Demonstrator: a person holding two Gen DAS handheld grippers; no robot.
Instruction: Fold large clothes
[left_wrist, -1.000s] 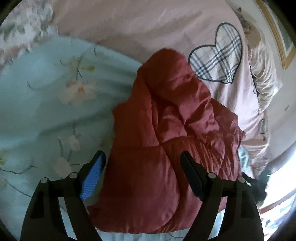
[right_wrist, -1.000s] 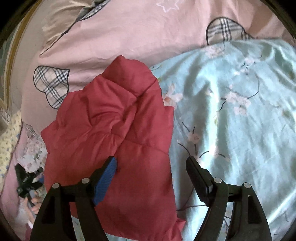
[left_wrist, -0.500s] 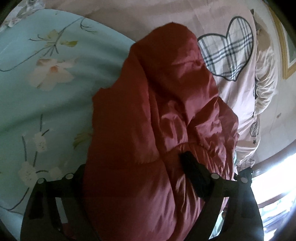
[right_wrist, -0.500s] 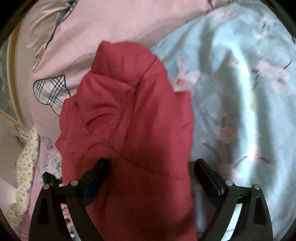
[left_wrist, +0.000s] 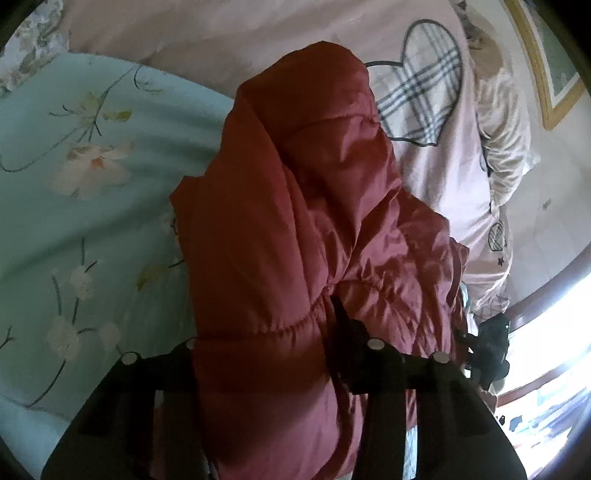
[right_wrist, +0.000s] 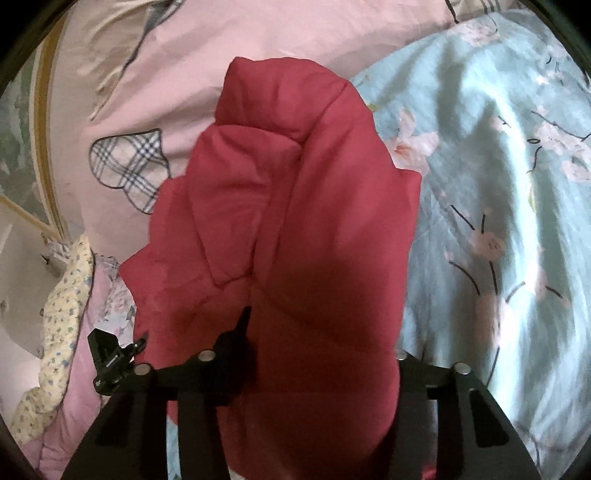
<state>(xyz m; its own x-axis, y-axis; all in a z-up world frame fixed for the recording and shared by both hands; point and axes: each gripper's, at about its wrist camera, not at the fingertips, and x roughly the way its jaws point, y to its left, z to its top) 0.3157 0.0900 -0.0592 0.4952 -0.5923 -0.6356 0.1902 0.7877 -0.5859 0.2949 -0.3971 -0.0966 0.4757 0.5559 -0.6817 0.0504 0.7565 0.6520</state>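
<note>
Both grippers are biting into the near edge of the red puffy jacket (left_wrist: 295, 221), which is lying bunched across the bed, half on the blue flowered sheet (left_wrist: 92, 206) and half on the pink quilt (left_wrist: 443, 177) with its plaid hearts. The left gripper (left_wrist: 266, 332) is squeezing a thick roll of padding between its fingers, one finger buried under the cloth. The right gripper (right_wrist: 325, 339) is pinching another fold of the same jacket (right_wrist: 295, 221), its right finger hidden by fabric.
</note>
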